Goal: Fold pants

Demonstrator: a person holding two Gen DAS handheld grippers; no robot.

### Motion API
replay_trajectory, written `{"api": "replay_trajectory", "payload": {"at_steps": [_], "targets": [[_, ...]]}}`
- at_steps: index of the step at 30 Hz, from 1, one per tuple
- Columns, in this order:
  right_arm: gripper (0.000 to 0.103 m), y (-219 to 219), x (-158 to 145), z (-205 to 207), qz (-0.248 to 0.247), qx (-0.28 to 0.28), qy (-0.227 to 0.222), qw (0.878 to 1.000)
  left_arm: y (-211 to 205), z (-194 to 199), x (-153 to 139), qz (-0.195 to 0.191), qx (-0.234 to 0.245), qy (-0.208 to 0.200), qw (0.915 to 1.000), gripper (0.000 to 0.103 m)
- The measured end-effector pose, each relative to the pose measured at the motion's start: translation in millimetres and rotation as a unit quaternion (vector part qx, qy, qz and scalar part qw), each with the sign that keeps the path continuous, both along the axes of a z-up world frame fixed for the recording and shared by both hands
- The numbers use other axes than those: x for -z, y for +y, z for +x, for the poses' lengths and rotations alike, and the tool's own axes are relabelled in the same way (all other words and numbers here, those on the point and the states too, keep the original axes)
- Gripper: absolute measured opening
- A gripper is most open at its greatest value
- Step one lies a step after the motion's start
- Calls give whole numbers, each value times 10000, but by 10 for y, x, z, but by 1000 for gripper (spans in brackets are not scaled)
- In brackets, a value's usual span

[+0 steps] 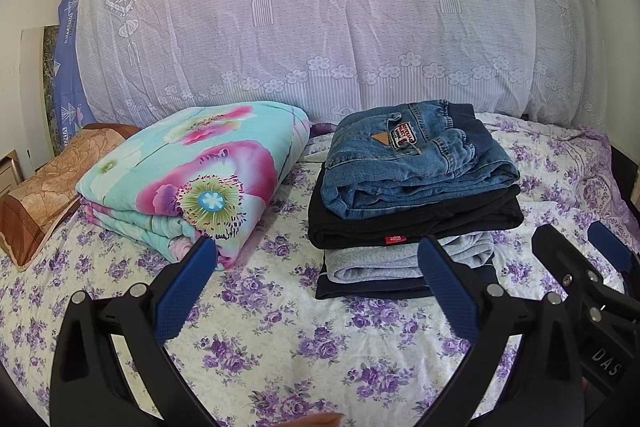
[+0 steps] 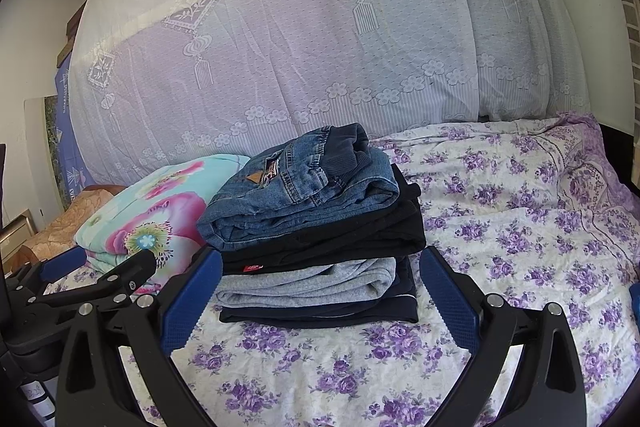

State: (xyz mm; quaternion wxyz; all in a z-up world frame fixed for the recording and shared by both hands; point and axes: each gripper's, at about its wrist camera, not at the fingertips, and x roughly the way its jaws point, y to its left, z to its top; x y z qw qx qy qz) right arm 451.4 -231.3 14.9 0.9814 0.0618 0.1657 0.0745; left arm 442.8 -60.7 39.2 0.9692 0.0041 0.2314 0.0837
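Pants lie folded in a stack (image 1: 412, 199) on the bed (image 1: 280, 327), denim pair (image 2: 304, 187) on top. Both tools gape wide and empty: the left tool (image 1: 316, 259) hovers near the stack's left, the right tool (image 2: 320, 271) straddles its near edge. A floral quilt (image 1: 192, 179) sits farther left.

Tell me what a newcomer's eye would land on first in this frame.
Probably the stack of folded pants mid-bed, blue jeans on top, black, grey and navy pairs beneath. Beside it on the left lies a folded floral quilt. Both the left gripper and right gripper hover open in front, holding nothing.
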Motion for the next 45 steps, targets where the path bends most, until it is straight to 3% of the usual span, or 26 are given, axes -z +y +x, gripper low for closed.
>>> {"api": "replay_trajectory", "payload": {"at_steps": [45], "targets": [[99,25,-3,-5,54,-12,32,10000,-1,24,16,-58,58,48,10000,98]]}}
